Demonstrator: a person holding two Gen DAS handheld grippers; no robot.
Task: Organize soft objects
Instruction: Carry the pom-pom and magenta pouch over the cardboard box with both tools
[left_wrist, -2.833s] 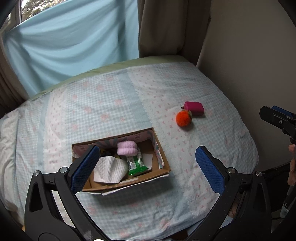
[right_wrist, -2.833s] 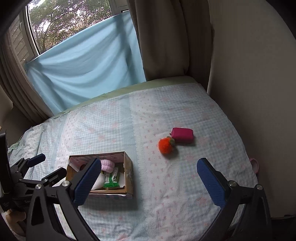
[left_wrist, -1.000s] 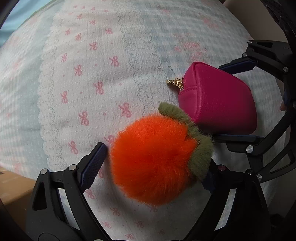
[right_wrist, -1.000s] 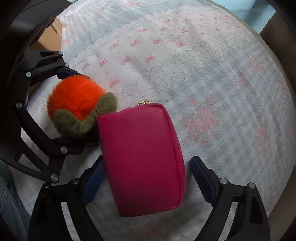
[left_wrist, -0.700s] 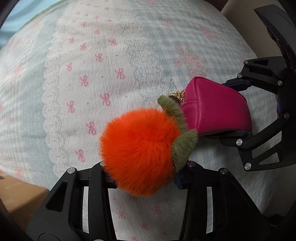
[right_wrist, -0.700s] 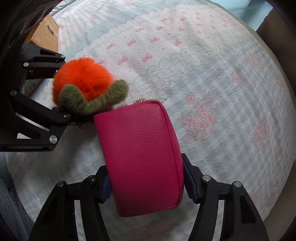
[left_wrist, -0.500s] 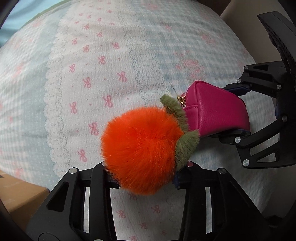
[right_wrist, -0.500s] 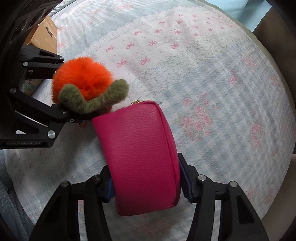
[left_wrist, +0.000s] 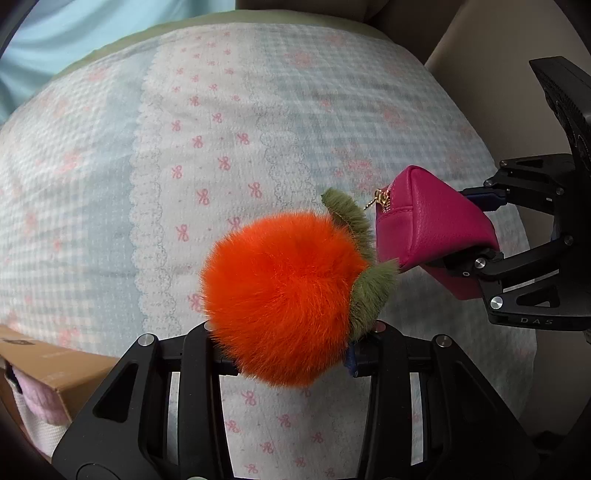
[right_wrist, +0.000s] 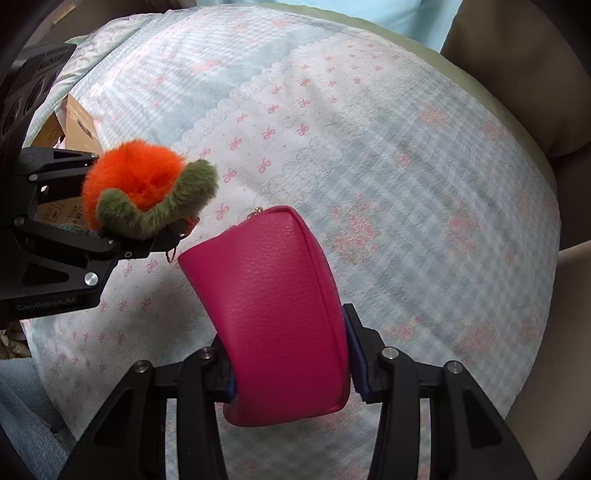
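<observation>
My left gripper (left_wrist: 288, 347) is shut on a fluffy orange plush fruit (left_wrist: 280, 295) with green leaves and holds it above the bed. It also shows in the right wrist view (right_wrist: 136, 184). My right gripper (right_wrist: 288, 369) is shut on a magenta zip pouch (right_wrist: 273, 306) with a gold pull, lifted off the bed. The pouch shows at the right of the left wrist view (left_wrist: 432, 229), close beside the plush fruit. The cardboard box (left_wrist: 40, 365) with a pink soft item inside sits at the lower left.
The bed (left_wrist: 184, 147) has a pale blue checked cover with pink bows. The box corner also shows in the right wrist view (right_wrist: 74, 122). A light blue cloth (left_wrist: 74, 37) hangs behind the bed and brown curtains (right_wrist: 517, 74) hang at the far right.
Both grippers closed on their objects, then lifted them off the bed. More of the bed and the box corner have come into view.
</observation>
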